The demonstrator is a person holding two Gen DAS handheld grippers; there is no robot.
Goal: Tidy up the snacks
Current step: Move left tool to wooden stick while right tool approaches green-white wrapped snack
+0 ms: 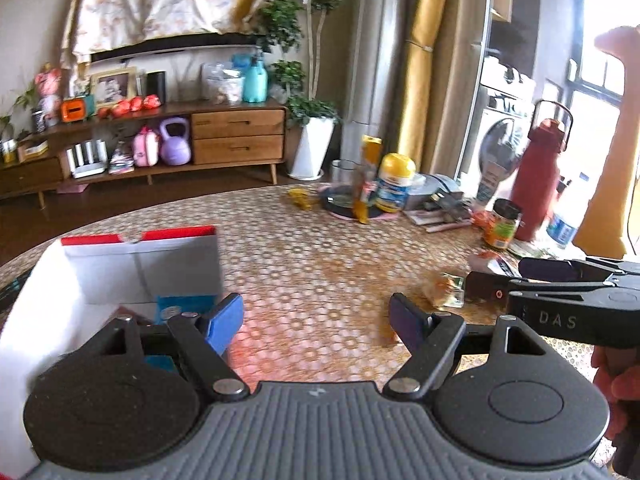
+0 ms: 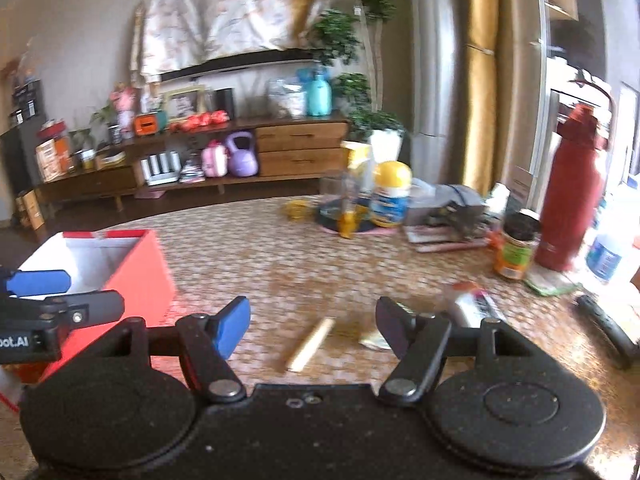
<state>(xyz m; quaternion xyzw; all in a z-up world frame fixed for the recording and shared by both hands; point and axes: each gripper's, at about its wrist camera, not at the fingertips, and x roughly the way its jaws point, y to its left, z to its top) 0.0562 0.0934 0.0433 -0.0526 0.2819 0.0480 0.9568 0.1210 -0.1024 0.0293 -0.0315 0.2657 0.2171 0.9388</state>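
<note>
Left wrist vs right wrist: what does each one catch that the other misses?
Only the left wrist view: the inside of the red box, with a blue packet in it, and a small wrapped snack by the right tongs.

Only the right wrist view: a pale stick snack on the table between the right tongs' open fingers, a white wrapper, and the box's red outer wall.

Both: the patterned table, the red flask, the yellow-lidded tub, and the left tongs, open.
</note>
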